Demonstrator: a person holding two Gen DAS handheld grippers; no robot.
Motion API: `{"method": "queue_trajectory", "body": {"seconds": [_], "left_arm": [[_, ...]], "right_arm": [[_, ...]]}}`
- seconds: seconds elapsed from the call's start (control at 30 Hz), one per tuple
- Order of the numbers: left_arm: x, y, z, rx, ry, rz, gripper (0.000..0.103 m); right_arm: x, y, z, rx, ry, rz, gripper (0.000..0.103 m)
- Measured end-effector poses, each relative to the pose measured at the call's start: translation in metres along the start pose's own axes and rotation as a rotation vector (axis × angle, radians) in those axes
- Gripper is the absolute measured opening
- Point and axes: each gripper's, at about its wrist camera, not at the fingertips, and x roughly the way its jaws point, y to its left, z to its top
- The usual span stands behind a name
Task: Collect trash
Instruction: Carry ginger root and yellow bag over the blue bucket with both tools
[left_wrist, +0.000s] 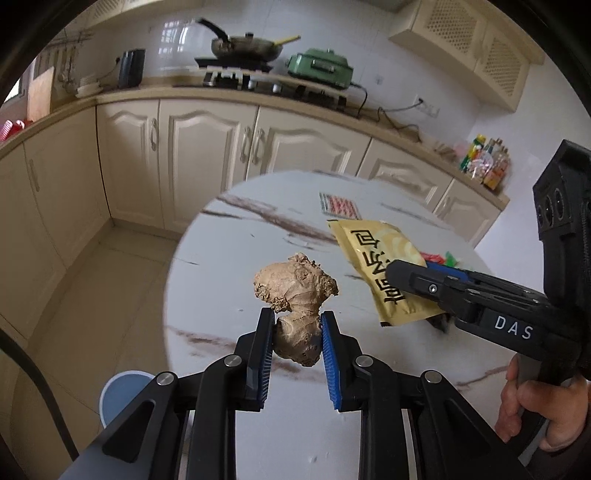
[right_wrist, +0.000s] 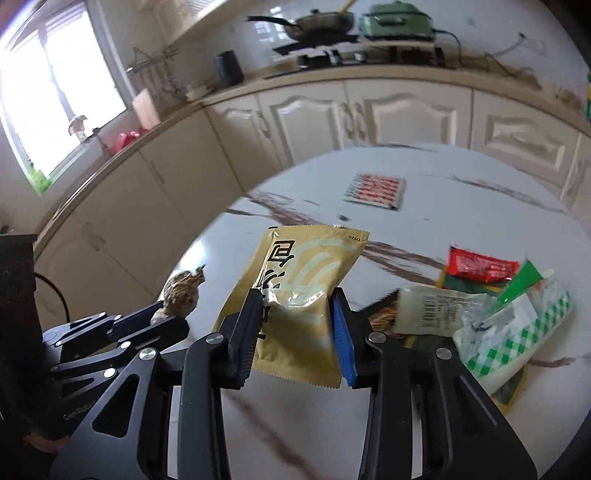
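Left wrist view
Left gripper (left_wrist: 297, 325): clamped on the ginger (left_wrist: 295, 295) — held above the table (left_wrist: 221, 280).
Right gripper (left_wrist: 410, 277): at the right, pinching the packet (left_wrist: 373, 266), a hand (left_wrist: 535, 410) on its handle.
Bin (left_wrist: 118, 391): blue, below the table edge.

Right wrist view
Right gripper (right_wrist: 295, 325): jaws pressed on the packet (right_wrist: 306, 280), which crumples between them — clear of the table (right_wrist: 461, 221).
Left gripper (right_wrist: 162, 317): at the left, ginger (right_wrist: 183, 291) in its jaws.
Wrappers (right_wrist: 480, 295): piled on the table at the right.
Sachet (right_wrist: 376, 188): red-striped, lying apart, farther back.
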Motion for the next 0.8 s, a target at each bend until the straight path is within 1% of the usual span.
{"method": "queue_trajectory", "body": {"seconds": [0.1,0.2,0.23,0.33,0.4,0.47,0.57,0.63,0.7,0.8], "left_arm": [[-0.03,0.013,-0.005,-0.012,-0.043,0.017,0.021],[-0.064,0.033,-0.015,-0.026,-0.079,0.058,0.021],[-0.076,0.044,-0.019,-0.038,-0.094,0.079,0.021],[-0.103,0.073,-0.035,-0.066,-0.112,0.145,0.021],[-0.117,0.098,-0.048,-0.088,-0.106,0.19,0.021],[-0.124,0.127,-0.064,-0.128,-0.085,0.234,0.021],[-0.124,0.159,-0.085,-0.182,-0.048,0.263,0.021],[-0.114,0.185,-0.101,-0.23,-0.007,0.273,0.021],[-0.099,0.205,-0.112,-0.26,0.043,0.286,0.021],[-0.066,0.237,-0.129,-0.316,0.126,0.28,0.021]], "right_arm": [[-0.01,0.03,0.002,-0.043,-0.024,0.028,0.035],[-0.013,0.07,0.002,-0.1,-0.034,0.075,0.035],[-0.011,0.091,0.001,-0.131,-0.034,0.091,0.035],[0.002,0.135,-0.003,-0.185,-0.017,0.132,0.035],[0.016,0.166,-0.01,-0.213,-0.005,0.159,0.035],[0.036,0.198,-0.017,-0.242,0.027,0.187,0.035],[0.069,0.238,-0.033,-0.283,0.078,0.217,0.035],[0.096,0.262,-0.046,-0.315,0.12,0.215,0.035],[0.122,0.273,-0.058,-0.327,0.155,0.209,0.035],[0.171,0.281,-0.08,-0.331,0.242,0.185,0.035]]}}
